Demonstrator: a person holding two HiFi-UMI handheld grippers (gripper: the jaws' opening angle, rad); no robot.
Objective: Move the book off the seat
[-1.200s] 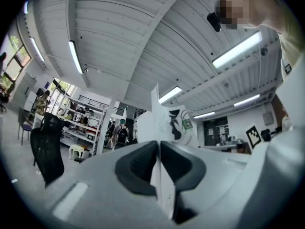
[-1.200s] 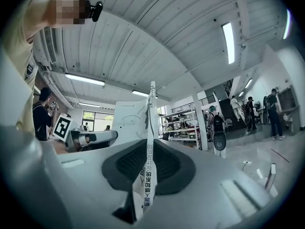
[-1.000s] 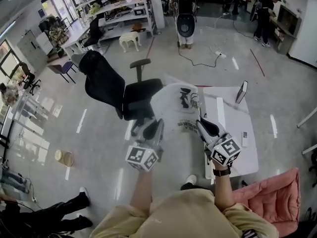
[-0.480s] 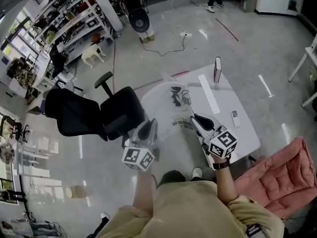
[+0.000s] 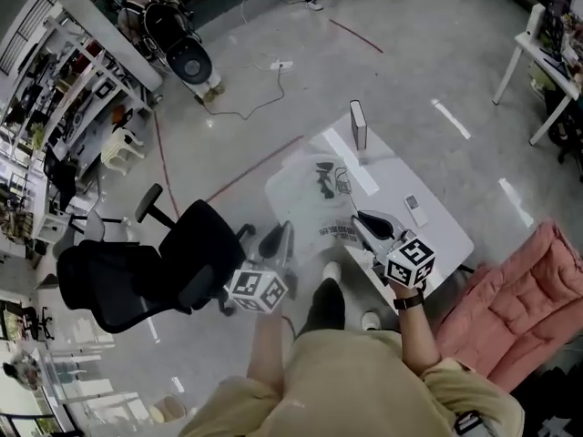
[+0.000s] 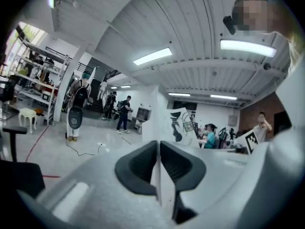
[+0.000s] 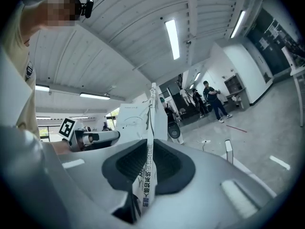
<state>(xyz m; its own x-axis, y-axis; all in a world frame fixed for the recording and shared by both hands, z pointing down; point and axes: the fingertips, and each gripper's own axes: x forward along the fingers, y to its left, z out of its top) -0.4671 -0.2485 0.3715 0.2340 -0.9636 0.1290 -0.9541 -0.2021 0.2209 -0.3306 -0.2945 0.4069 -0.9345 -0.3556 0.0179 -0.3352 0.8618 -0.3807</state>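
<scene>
Two tongs, one load: left tongs (image 5: 280, 236) clenched on a thin white edge, right tongs (image 5: 361, 219) clenched on a printed edge of the same white printed sheet (image 5: 310, 194), held spread between them over the near left part of the bench (image 5: 444, 237). No book in either pair.

Since a second ago: swung round to the right and stepped closer to the bench. As a result, black chair (image 5: 196, 255) gone from the far middle of the head view to the left. Nothing seen lying on its seat. Same clenched hold on the sheet all the while, no letting go.

As for the book (image 5: 358, 124): upright at the far end of the bench, well apart from the chair and from both tongs. Same place on the bench in the earlier views too.

Judged from that: book already off the seat, so the task's own step looks done, or at least not the business in hand. Present business seems to be carrying or laying out the sheet at the bench. Next, probably: lower it flat and release with both pairs, keeping clear of the small remote (image 5: 412, 203) on the right part of the bench and of the upright book, likely to topple if brushed.
</scene>
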